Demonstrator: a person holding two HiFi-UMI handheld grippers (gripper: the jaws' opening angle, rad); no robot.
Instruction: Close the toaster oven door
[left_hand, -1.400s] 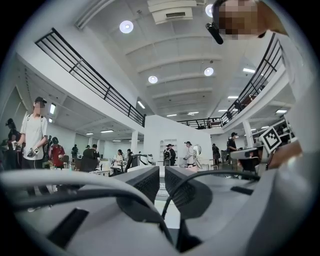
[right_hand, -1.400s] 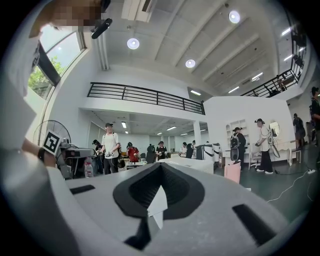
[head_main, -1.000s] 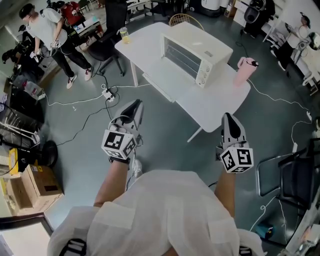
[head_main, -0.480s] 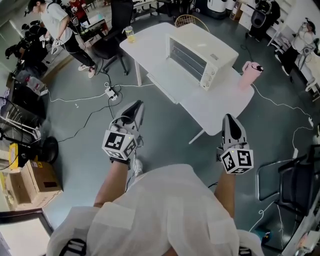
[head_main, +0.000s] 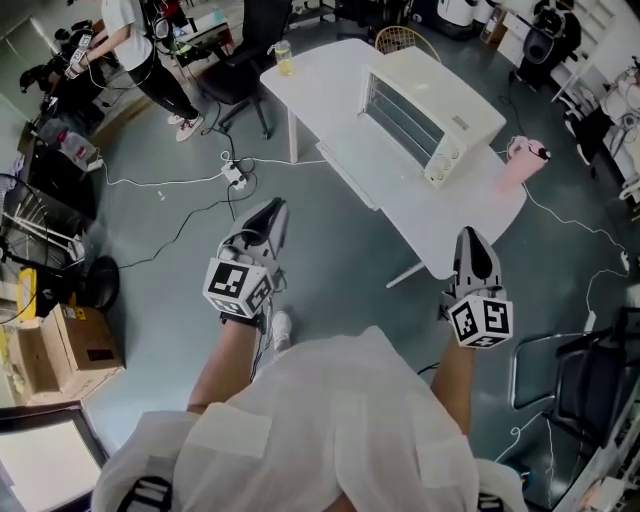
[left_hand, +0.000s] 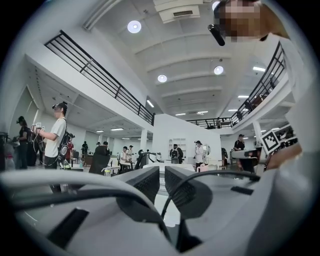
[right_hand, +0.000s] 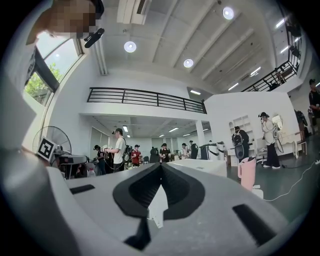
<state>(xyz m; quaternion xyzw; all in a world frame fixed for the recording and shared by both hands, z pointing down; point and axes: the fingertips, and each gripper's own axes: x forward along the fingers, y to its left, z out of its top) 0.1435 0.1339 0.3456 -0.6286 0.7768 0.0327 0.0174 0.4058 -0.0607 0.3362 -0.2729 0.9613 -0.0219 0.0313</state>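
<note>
While the toaster oven stands on the white table, its glass front towards the person, both grippers are held well short of it. The left gripper has its jaws a narrow gap apart with nothing between them. The right gripper has its jaws pressed together, empty.

You wear a loose white shirt at six o'clock. Your left tongs and right tongs are grey, black-padded, each carrying a black-and-white marker cube.
</note>
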